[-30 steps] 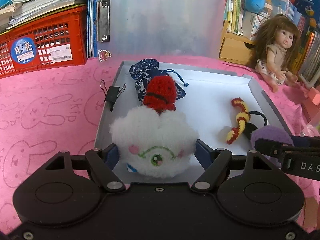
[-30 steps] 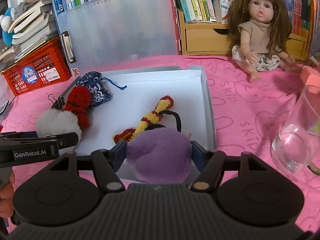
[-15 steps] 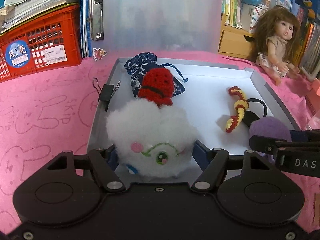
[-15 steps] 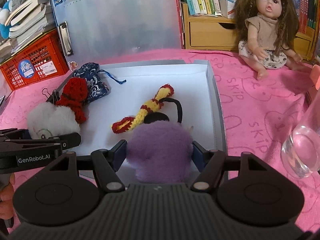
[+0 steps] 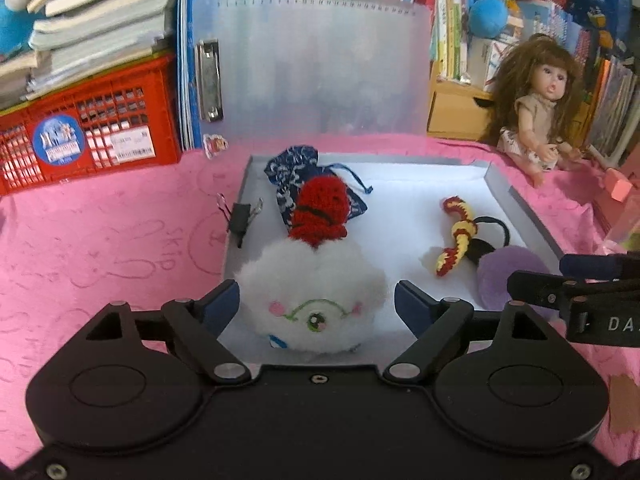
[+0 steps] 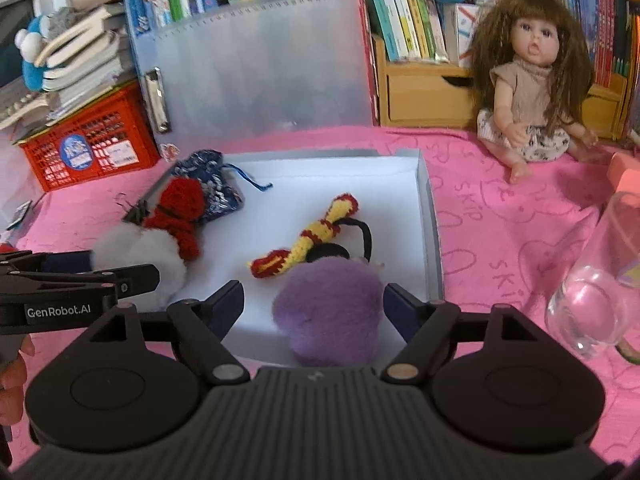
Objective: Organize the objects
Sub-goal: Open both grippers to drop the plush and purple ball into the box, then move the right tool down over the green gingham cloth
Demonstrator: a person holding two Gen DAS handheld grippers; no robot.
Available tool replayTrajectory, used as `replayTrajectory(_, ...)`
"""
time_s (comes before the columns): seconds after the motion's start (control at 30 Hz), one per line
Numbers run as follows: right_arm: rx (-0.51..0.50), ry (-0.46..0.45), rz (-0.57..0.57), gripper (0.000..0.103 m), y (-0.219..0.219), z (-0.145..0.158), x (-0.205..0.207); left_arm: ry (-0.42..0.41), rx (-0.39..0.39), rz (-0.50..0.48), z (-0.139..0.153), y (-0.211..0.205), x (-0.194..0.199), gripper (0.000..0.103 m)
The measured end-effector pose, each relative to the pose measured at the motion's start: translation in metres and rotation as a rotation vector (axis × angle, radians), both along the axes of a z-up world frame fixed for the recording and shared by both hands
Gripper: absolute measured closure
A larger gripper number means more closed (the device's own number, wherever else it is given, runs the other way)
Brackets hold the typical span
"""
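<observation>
pink bunny-print cloth covers the worktop, with a shallow white tray at its middle. the left gripper stands apart around a white fluffy plush at the tray's near left edge, fingers clear of it. the right gripper stands apart around a purple pompom at the near right edge. a red crocheted piece lies against the plush, on a blue drawstring pouch.
</observation>
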State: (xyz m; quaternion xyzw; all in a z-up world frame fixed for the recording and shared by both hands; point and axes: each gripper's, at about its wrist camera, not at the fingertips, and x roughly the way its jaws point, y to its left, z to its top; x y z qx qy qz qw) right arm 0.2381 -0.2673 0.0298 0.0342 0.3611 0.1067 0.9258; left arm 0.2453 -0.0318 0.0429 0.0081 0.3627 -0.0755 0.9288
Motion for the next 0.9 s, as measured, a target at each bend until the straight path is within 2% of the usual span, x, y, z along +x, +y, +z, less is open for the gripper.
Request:
replayTrajectory(0.23, 0.007, -0.053, 0.051, 0.014, 0.001, 0.024, -0.034, -0.039, -0.025, -0.012, 0.024, 0.018, -0.038, 0.016)
replayTrajectory(0.43, 0.013, -0.08, 0.101, 0.011, 0.003, 0.034, -0.066, -0.066, -0.048, -0.021, 0.034, 0.036, -0.078, 0.014)
replayTrajectory(0.73, 0.01, -0.097, 0.168, 0.002, 0.007, 0.033, -0.107, -0.076, -0.05, -0.011, 0.026, 0.06, -0.129, 0.012)
replayTrajectory(0.9, -0.001, -0.094, 0.205, 0.0, 0.01, 0.027, -0.126, -0.065, -0.037, -0.011, 0.012, 0.07, -0.152, 0.012)
